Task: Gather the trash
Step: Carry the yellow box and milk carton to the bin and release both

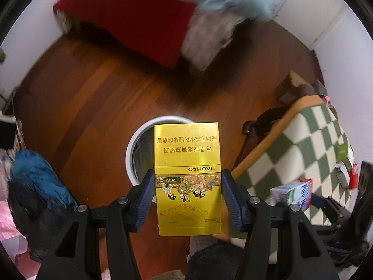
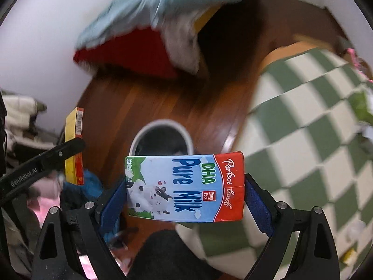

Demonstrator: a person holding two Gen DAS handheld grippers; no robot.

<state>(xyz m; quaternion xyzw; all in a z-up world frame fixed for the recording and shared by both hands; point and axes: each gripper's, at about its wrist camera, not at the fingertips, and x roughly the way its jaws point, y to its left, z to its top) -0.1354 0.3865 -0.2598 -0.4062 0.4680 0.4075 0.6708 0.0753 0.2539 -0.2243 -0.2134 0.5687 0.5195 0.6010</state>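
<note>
My left gripper (image 1: 187, 190) is shut on a gold cigarette pack (image 1: 187, 177) marked HAOMAO, its blue pads pressing both long sides. Below and behind the pack stands a round white-rimmed trash bin (image 1: 137, 149) on the wood floor. In the right wrist view my right gripper (image 2: 185, 193) is shut on a blue and red Pure Milk carton (image 2: 186, 186), held sideways between the pads. The same bin (image 2: 162, 137) sits just past the carton, dark inside. The gold pack (image 2: 74, 144) and a left gripper finger (image 2: 58, 154) show at the left. The milk carton (image 1: 293, 193) shows at the right of the left wrist view.
A green and white checked cloth (image 2: 303, 140) covers a table at the right. Blurred red, grey and pale blue bedding (image 1: 144, 23) hangs at the top. A blue and black heap of clothes (image 1: 35, 182) lies at the left on the floor. A dark chair (image 1: 263, 121) stands by the table.
</note>
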